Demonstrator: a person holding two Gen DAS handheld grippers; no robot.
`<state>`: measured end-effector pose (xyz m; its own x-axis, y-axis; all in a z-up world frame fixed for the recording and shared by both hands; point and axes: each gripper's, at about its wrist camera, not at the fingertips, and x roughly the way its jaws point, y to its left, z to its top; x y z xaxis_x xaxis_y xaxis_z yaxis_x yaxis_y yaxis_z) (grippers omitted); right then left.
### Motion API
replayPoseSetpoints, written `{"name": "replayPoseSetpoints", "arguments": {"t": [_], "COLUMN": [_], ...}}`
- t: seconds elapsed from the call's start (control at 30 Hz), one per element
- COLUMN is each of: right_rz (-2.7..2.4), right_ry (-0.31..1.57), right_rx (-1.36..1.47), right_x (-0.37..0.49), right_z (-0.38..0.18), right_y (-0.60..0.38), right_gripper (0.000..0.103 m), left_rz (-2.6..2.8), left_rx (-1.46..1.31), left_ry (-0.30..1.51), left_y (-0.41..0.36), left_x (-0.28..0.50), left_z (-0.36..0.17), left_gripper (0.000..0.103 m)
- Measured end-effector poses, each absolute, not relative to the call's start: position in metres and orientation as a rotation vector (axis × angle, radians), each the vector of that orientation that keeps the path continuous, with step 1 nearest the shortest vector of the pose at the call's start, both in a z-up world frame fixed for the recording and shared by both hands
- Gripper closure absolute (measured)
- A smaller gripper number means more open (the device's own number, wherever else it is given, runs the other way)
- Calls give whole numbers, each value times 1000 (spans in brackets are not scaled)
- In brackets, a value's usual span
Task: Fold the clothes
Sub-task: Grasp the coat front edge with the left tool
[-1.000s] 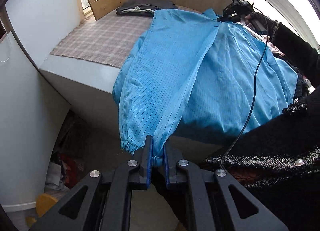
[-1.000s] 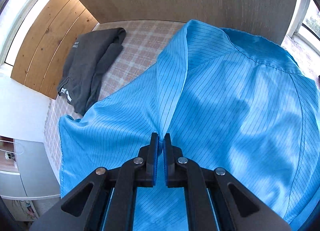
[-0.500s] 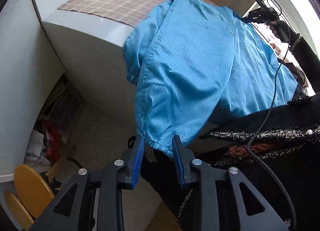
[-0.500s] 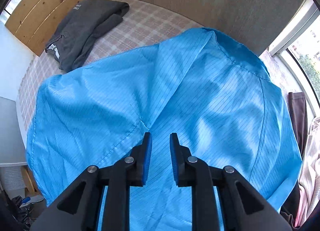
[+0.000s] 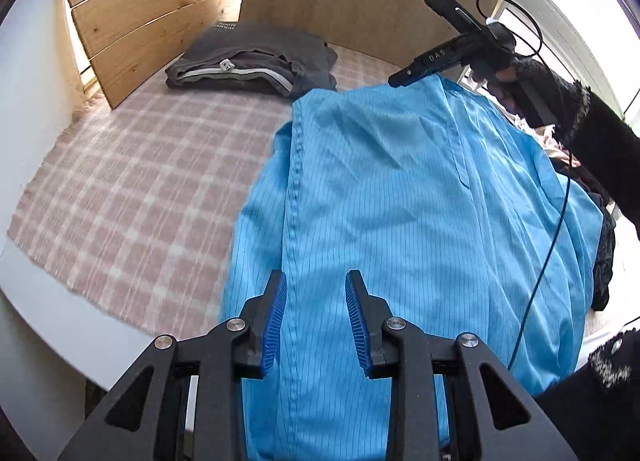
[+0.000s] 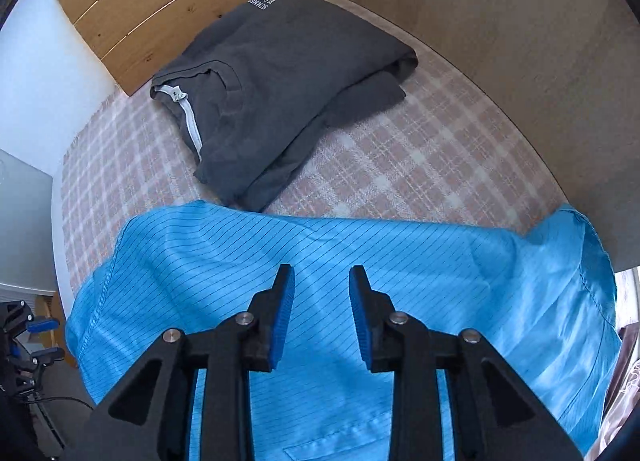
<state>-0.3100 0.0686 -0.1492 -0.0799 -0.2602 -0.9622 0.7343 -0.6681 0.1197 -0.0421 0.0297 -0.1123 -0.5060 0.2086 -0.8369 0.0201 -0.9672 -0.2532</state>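
A blue pinstriped garment (image 5: pixel 400 201) lies spread over the right side of the checked cloth (image 5: pixel 132 197) on the table, part of it hanging over the near edge. My left gripper (image 5: pixel 316 313) hovers open just above its near part, nothing between the blue pads. My right gripper (image 6: pixel 321 309) is open too, held over the garment (image 6: pixel 360 253) near its far edge. In the left wrist view the right gripper (image 5: pixel 404 79) shows at the garment's far end, held by a hand in a black sleeve (image 5: pixel 592 129).
A folded dark grey garment (image 6: pixel 280 81) rests at the back of the checked cloth (image 6: pixel 420 157). Wooden boards (image 5: pixel 152 13) wall in the back and right side. The white table edge (image 5: pixel 60 325) runs along the left. More clothes (image 5: pixel 604 261) lie off to the right.
Both grippers let go of the blue garment and opened wide. The left one rose from below the table edge to above the garment; the right one moved toward its far edge.
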Motion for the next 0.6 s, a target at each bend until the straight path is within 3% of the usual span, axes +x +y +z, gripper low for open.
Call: {"name": "replayPoseSetpoints", "arguments": {"t": [0.27,0.33,0.37,0.4,0.6], "right_rz": [-1722,-1726,-1733,-1750,-1878], "right_ry": [460,470,478,498,592], "right_rx": [1578,1573,1570,1567,1503], "right_x": [-322,-323,-324,-326,-335], "right_z": [-180,-184,-187,-190,-197], "right_y": [74,75,75,75,77], "right_gripper": [75,75,75,75,75], "left_rz": [2489,2451,2441,2425,2416], "left_rx": [-1564,-1588,-1600,-1607,-1610], "left_ry": [-268,-248,-238,-238,-229], "left_y": [29,34,36,38,31], "left_x": [-170,-183,-186,-188,-147], "left_z": [-137,-147,-152,-157,-161], "left_gripper": [68,73,88,97,95]}}
